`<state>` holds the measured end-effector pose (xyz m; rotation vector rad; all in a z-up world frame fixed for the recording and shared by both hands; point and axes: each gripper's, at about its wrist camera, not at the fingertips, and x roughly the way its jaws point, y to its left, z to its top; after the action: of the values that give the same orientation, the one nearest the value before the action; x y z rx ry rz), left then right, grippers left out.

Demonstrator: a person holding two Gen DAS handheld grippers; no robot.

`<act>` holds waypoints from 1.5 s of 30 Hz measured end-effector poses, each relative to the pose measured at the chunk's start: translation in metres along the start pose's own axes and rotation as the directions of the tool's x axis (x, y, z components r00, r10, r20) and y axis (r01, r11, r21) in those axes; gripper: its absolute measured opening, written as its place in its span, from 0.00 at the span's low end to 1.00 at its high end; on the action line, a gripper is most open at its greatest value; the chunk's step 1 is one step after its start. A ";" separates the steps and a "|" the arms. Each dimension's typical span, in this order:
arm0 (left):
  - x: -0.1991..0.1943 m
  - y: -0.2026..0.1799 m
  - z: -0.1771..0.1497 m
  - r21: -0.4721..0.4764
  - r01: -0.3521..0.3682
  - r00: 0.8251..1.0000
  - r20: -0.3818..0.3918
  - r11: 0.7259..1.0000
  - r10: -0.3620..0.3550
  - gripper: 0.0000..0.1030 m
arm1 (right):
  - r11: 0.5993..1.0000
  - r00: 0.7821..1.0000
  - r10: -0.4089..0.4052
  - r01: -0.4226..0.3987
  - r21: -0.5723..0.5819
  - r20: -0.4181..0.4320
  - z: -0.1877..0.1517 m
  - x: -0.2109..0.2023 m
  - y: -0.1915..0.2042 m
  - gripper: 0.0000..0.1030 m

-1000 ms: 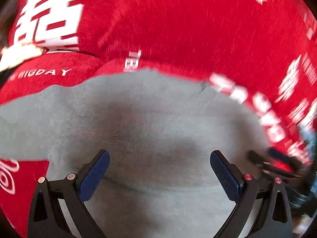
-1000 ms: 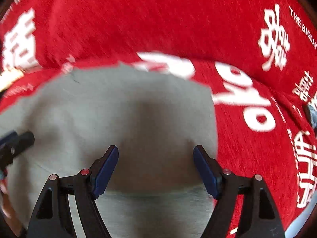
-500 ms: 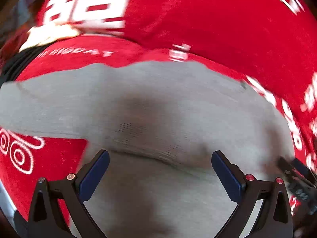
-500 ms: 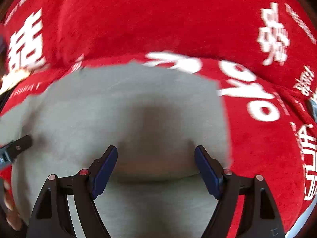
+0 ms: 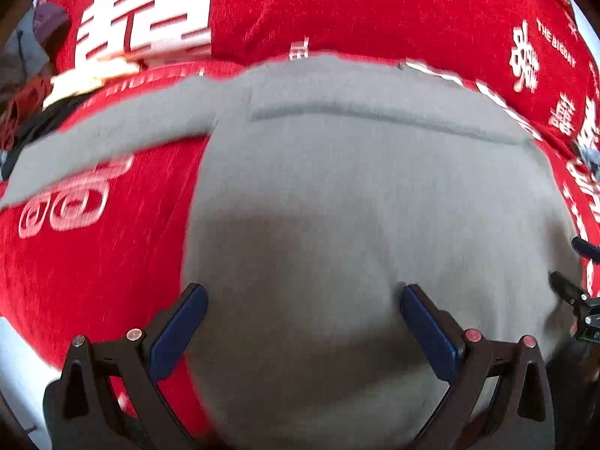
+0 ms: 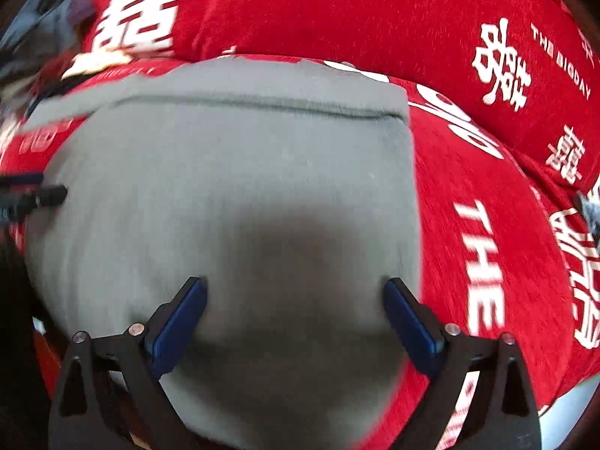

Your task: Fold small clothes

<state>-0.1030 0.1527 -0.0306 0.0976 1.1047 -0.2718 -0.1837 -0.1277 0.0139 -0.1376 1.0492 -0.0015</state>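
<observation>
Grey garment (image 5: 356, 195) lay flat on red printed cloth (image 5: 375, 7); my left gripper (image 5: 303, 322) and right gripper (image 6: 296, 315) hovered above it, jaws spread wide, gripping nothing.

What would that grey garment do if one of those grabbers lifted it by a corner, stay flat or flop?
Probably flop: the grey garment is soft knit lying limp on the red cloth, and its sleeve trails off sideways. It looks light for its size. The fuzzy red cloth would likely drag on it rather than let it slide.
</observation>
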 end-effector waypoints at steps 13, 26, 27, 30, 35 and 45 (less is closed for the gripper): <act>-0.001 -0.051 0.000 0.198 0.020 0.999 0.024 0.980 -0.025 1.00 | 0.951 0.998 0.066 -0.068 -0.303 -0.017 0.037 0.004 0.076 0.94; -0.026 0.112 0.041 -0.374 -0.039 0.992 0.094 0.927 0.080 1.00 | 0.988 0.999 0.043 -0.047 -0.149 -0.030 0.025 -0.035 0.007 0.99; -0.020 0.143 0.051 -0.493 -0.085 0.987 0.076 0.866 0.140 1.00 | 0.991 0.999 0.040 -0.040 -0.125 -0.006 0.035 -0.037 0.005 0.99; -0.001 0.221 0.065 -0.737 -0.181 0.970 -0.024 0.652 0.243 1.00 | 0.998 0.998 0.046 -0.044 -0.049 0.047 0.069 -0.034 0.006 0.99; 0.010 0.291 0.080 -0.868 -0.246 0.933 -0.090 0.432 0.350 1.00 | 0.998 0.996 0.063 -0.064 0.008 0.064 0.119 -0.010 0.026 0.99; 0.018 0.351 0.116 -0.828 -0.270 0.899 -0.033 0.491 0.437 0.28 | 0.998 0.998 0.057 -0.058 0.034 0.010 0.167 0.024 0.044 0.99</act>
<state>0.0985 0.4629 -0.0145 -0.5367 0.8993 0.6378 -0.0297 -0.0665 0.0700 -0.0761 1.0428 0.0331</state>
